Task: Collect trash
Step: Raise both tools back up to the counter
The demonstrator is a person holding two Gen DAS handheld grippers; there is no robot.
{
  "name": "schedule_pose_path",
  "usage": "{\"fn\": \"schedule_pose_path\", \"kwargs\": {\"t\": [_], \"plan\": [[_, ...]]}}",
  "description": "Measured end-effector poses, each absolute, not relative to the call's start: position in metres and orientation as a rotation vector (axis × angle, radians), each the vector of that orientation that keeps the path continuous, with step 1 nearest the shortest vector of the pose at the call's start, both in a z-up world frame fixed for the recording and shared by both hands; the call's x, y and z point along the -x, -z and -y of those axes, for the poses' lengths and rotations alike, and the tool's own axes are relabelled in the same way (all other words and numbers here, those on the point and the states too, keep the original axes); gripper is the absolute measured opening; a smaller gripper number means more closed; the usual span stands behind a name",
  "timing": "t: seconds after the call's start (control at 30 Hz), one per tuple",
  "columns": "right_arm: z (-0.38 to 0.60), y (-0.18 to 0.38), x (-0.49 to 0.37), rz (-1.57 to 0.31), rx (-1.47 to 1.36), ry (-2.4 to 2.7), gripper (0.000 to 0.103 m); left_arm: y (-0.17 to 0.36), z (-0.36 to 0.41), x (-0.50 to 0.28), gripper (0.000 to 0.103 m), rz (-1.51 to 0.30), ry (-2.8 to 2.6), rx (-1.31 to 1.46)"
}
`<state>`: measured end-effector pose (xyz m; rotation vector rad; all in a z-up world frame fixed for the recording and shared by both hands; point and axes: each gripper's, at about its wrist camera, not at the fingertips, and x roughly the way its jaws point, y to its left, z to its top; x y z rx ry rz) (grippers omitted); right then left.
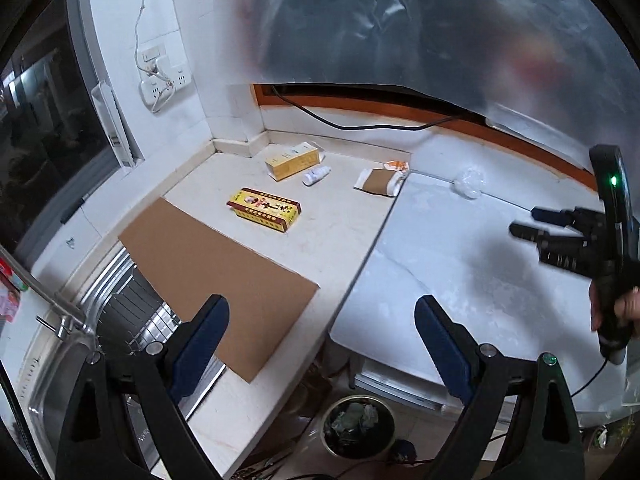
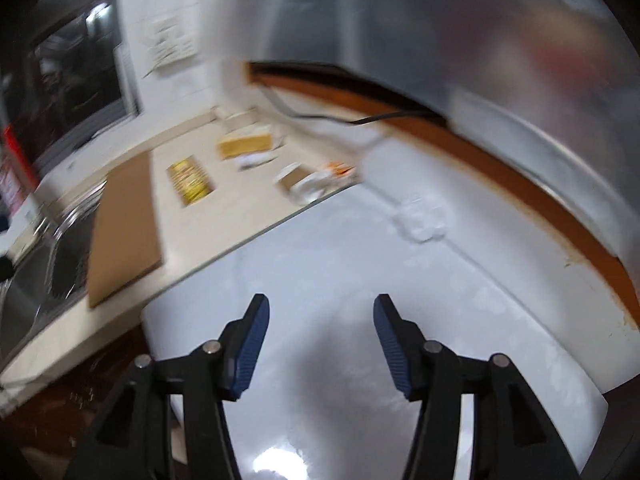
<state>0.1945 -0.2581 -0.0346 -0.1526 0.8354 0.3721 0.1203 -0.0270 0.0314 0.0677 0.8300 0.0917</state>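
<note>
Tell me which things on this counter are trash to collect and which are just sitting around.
Trash to collect:
red and yellow box
yellow carton
small white bottle
brown paper packet
orange wrapper
crumpled clear plastic

Lying about:
cardboard sheet
sink
black cable
wall sockets

Large dark characters printed on the red-and-yellow box (image 1: 264, 209), too small to make out. Faint print on the yellow-and-white box (image 1: 293, 159), likewise unreadable. Nothing legible anywhere in the blurred right wrist view.
</note>
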Motion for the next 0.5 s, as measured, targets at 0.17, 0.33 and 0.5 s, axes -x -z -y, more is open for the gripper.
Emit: {"fn": "schedule_pose_path", "kwargs": {"t": [0.17,0.33,0.5], "plan": [[0.279,0.032,-0.229,-0.811,0.071,-0.284,0.065,-0.038,0.021,-0.149,0.102,-0.849,-0.114,-0.022],[0.291,0.035,-0.254,-0.787,-0.013,-0.221,0.074,-0.036,-0.004,-0.193,0.102,-0.877,-0.167,0.077],[0.291,0.046,-0.276,-0.787,-0.076,-0.162,0.074,-0.020,-0.024,-0.243,0.102,-0.897,-0.214,0.143]]}}
